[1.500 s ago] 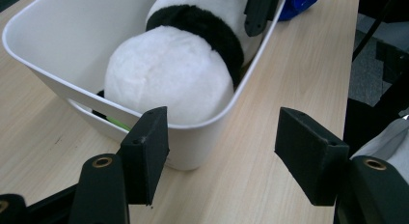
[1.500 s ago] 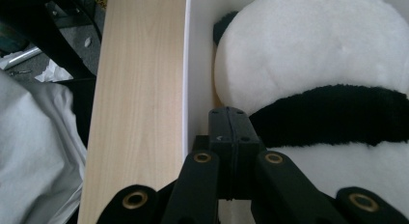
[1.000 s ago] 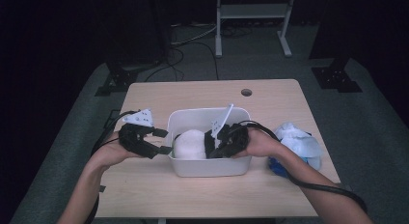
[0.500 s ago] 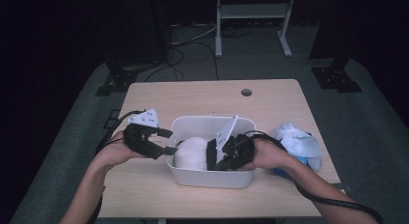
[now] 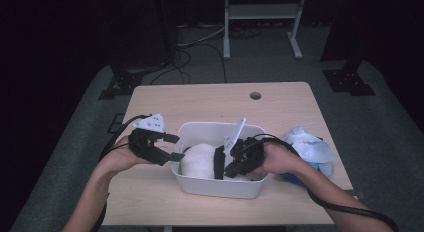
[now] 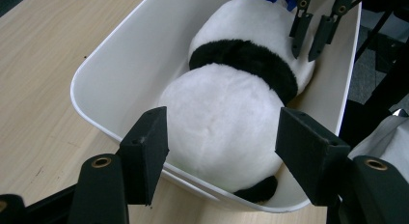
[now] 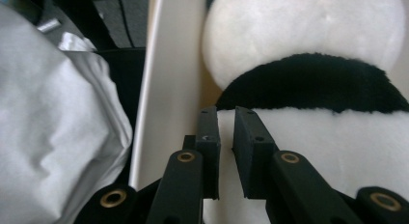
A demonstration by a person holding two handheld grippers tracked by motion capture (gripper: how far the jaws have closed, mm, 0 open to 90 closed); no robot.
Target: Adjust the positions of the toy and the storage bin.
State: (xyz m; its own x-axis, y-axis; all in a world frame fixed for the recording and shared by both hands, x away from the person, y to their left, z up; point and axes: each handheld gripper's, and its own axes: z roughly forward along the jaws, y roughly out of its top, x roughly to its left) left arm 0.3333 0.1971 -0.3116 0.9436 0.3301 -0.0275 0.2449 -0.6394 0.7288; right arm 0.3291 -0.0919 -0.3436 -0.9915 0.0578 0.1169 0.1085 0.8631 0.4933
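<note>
Now our right tool [image 5: 223, 163], jaws just parting a sliver, sits against the plush panda [image 5: 200, 159], which lies lengthwise in the bin [image 5: 220, 184]; our left tool [image 5: 172, 147] hovers half-open, empty.

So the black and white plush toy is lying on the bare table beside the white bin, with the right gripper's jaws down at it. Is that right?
Not quite. The plush toy lies inside the white bin, not on the table beside it; the left gripper view shows the bin's walls around it. The rest stands: the right gripper is down at the toy, its jaws just opening, a narrow gap between them.
</note>
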